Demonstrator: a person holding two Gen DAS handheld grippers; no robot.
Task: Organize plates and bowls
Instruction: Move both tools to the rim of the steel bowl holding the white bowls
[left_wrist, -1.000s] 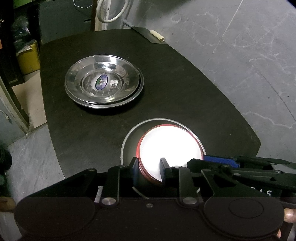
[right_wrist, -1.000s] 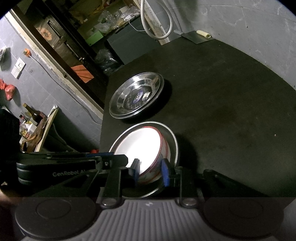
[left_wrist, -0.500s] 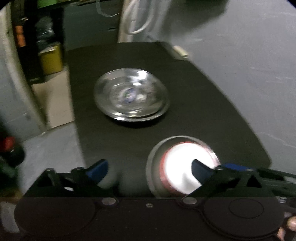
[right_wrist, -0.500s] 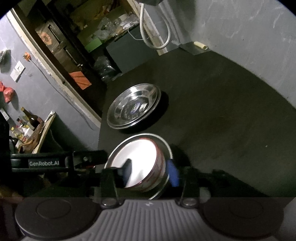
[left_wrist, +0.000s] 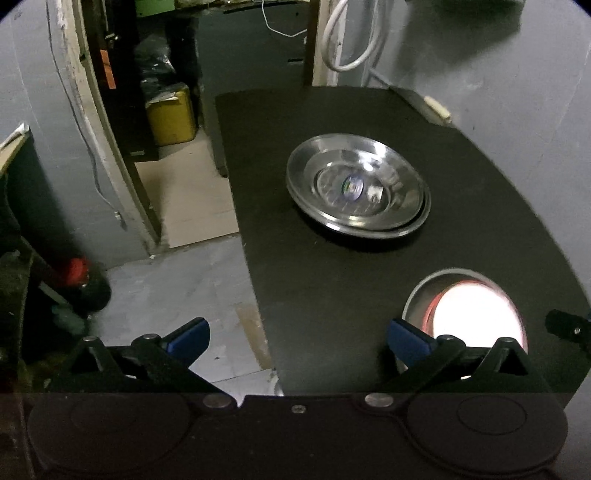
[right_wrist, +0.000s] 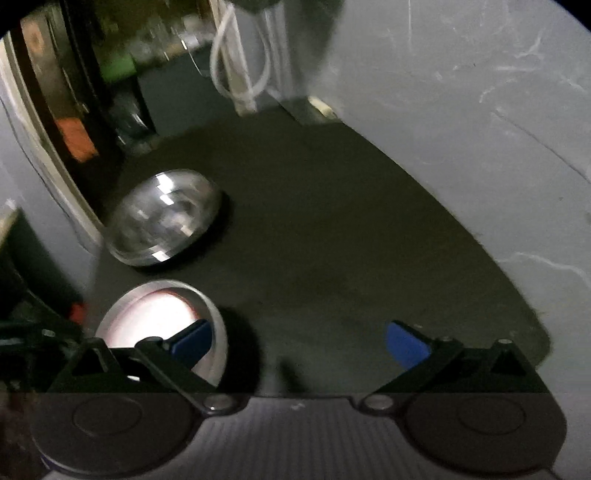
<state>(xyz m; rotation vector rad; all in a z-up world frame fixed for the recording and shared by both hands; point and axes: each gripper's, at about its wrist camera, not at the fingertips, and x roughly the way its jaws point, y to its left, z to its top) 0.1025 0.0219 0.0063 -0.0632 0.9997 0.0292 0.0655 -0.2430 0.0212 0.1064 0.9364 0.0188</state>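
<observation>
Both grippers have let go of the red-rimmed white bowl (left_wrist: 476, 314) and drawn back: the left gripper (left_wrist: 297, 338) and right gripper (right_wrist: 299, 341) stand spread wide, holding nothing. That bowl sits inside a grey metal plate (right_wrist: 216, 317) on the black tabletop (left_wrist: 332, 277), near the stacked shiny steel plates (left_wrist: 358, 192).

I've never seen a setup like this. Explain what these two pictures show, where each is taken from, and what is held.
No robot here: a person holds a two-finger gripper in each hand, each with a camera looking forward along its fingers. One picture comes from the left gripper, the other from the right gripper. Both are open, their blue-tipped fingers spread wide, holding nothing. On the black table lie stacked steel plates and, nearer, a red-rimmed white bowl sitting in a steel plate. The right view is blurred, yet shows the same dishes.
</observation>
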